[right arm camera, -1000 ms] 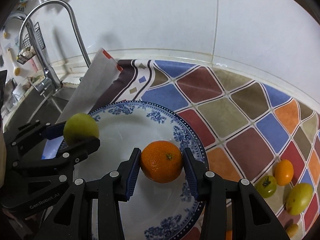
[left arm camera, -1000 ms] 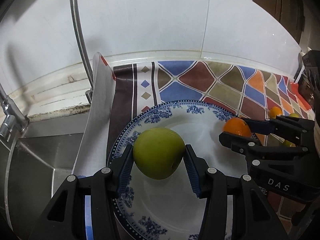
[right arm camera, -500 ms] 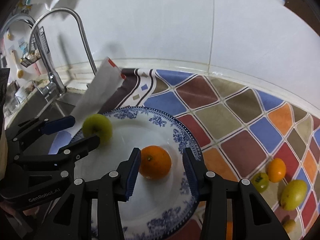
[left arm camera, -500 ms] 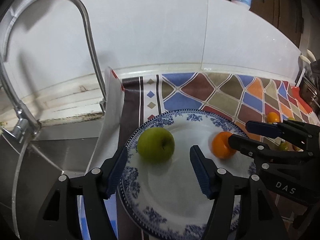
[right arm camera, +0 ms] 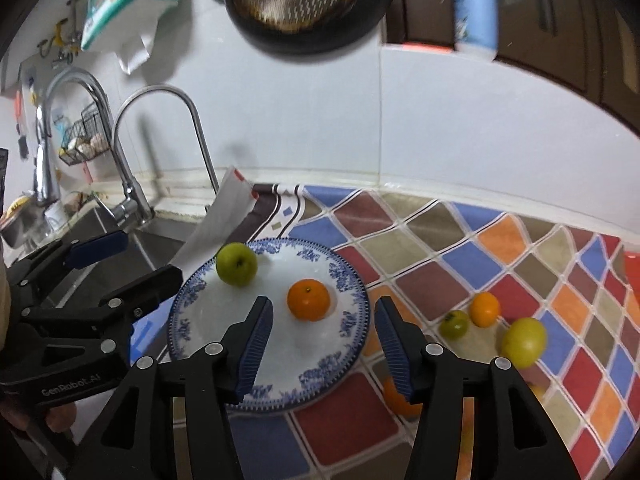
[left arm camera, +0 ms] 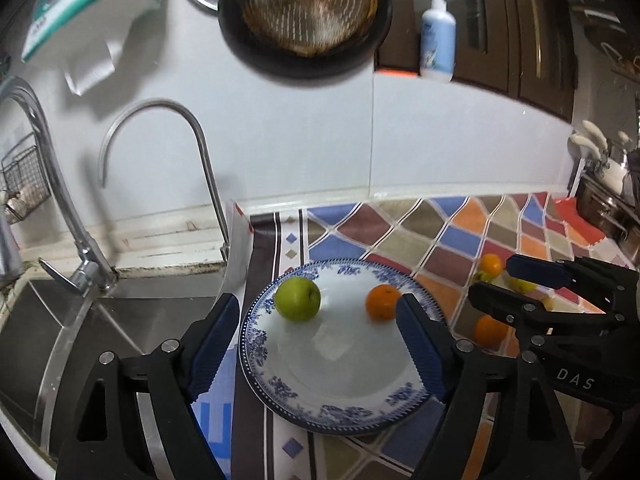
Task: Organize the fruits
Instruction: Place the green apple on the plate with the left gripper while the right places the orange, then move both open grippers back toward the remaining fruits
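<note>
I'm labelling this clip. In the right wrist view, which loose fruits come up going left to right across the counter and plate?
Green apple → orange on the plate → small green fruit → small orange fruit → yellow-green fruit.

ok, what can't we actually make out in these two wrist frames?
- Orange fruit beside the plate: right wrist view, mostly hidden behind a finger of the right gripper; kind unclear.
- Small yellow fruits on the tablecloth: left wrist view, right gripper covers them.
- Pump bottle label: blurred, unreadable.
- Sink interior: the left gripper covers its near part in the left wrist view.
</note>
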### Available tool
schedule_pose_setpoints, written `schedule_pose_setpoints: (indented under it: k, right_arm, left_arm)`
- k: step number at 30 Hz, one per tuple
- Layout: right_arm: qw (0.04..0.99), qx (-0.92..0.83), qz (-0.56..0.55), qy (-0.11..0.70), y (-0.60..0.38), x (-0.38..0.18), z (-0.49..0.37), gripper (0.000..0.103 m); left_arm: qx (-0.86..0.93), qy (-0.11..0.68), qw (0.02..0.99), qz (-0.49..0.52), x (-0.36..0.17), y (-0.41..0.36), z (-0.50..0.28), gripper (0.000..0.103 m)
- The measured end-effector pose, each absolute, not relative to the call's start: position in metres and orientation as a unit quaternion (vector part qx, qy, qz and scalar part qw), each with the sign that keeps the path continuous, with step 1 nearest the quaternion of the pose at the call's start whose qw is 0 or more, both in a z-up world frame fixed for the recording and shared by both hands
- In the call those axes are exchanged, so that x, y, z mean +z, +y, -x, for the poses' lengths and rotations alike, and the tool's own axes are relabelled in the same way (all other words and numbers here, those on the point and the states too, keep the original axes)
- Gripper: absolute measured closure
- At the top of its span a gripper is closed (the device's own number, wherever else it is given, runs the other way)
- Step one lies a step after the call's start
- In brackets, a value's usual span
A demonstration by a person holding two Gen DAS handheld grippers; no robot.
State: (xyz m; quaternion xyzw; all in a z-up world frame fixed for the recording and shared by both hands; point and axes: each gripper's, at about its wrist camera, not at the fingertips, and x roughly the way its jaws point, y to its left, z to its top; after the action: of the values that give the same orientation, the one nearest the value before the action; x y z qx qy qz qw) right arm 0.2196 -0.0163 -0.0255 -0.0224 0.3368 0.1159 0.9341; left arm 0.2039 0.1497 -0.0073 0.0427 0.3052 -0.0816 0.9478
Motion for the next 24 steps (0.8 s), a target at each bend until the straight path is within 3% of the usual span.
schedule_pose_setpoints:
  k: [12,24]
  right_arm:
    - [0.956,0.062,0.019,0.286,-0.057,0.010,-0.142,0.035]
    - [0.967,0.016,0.025,0.251,-0.097,0.024,-0.088,0.030]
  left_arm:
    - [-0.100,0.246,0.962,-0.066,0.024,0.112,-0.137,0.009]
    - [-0.117,0.205,0.970,-0.065,0.031,0.072,-0.099,0.006]
